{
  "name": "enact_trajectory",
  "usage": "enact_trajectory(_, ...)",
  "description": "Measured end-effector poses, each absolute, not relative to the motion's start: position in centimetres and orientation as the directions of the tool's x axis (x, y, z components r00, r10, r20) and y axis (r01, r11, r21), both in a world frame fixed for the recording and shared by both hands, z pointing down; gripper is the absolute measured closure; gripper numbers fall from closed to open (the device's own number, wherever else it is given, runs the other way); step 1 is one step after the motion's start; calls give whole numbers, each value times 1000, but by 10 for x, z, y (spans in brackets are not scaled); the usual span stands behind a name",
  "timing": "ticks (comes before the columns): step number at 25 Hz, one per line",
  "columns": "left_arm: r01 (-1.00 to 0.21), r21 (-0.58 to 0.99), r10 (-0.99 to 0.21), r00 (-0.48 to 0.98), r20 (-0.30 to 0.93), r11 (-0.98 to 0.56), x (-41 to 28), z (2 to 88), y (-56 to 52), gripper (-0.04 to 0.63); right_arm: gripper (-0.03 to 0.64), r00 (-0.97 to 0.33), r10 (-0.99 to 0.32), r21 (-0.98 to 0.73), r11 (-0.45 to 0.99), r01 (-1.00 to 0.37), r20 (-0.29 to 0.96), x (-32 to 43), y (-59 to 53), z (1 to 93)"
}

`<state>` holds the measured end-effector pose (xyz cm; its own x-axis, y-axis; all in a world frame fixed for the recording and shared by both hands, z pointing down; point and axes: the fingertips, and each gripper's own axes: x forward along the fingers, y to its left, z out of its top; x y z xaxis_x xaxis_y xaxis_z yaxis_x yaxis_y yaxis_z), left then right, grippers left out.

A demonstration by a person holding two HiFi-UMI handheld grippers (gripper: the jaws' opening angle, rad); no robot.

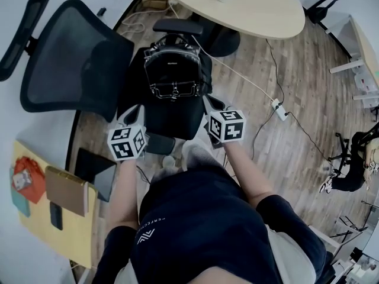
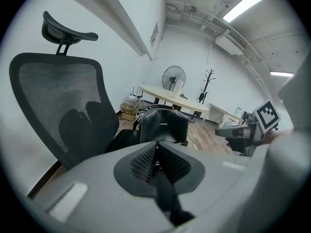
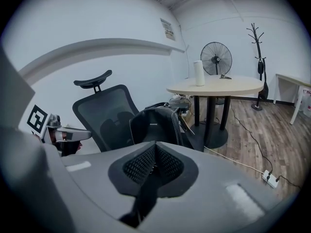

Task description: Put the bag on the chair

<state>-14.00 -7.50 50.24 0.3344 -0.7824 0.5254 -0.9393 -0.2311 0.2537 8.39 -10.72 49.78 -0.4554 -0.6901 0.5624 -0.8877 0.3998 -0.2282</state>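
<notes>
A black backpack [image 1: 173,67] stands upright on the seat [image 1: 172,123] of a black mesh office chair [image 1: 77,58]. My left gripper [image 1: 135,112] hovers by the seat's near-left corner, short of the bag and apart from it. At the near-right side my right gripper [image 1: 212,103] is also clear of the bag. Both are shut with nothing between the pads. The left gripper view shows its jaws [image 2: 156,154] closed together, the bag [image 2: 163,125] ahead and the chair back [image 2: 58,106] at left. The right gripper [image 3: 154,161] looks the same, with the bag [image 3: 155,125] beyond.
A round wooden table [image 1: 249,7] stands behind the chair. A power strip [image 1: 279,110] and its cable lie on the wood floor at right. A yellow desk [image 1: 35,218] with a notebook and a phone is at left. A fan [image 3: 216,58] stands far back.
</notes>
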Motion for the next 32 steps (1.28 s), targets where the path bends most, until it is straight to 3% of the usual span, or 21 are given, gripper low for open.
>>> enact_trajectory(10,-942,244,-767,330,550,-231,-141,508,-59,581,615,-423,-662,-207,382,-901,619,80,-85,512)
enact_trajectory(32,-949,248,-761,308,571,-197,-144,511,-57,581,615,-433,-675,-243,362,-900,597,81,-95,504)
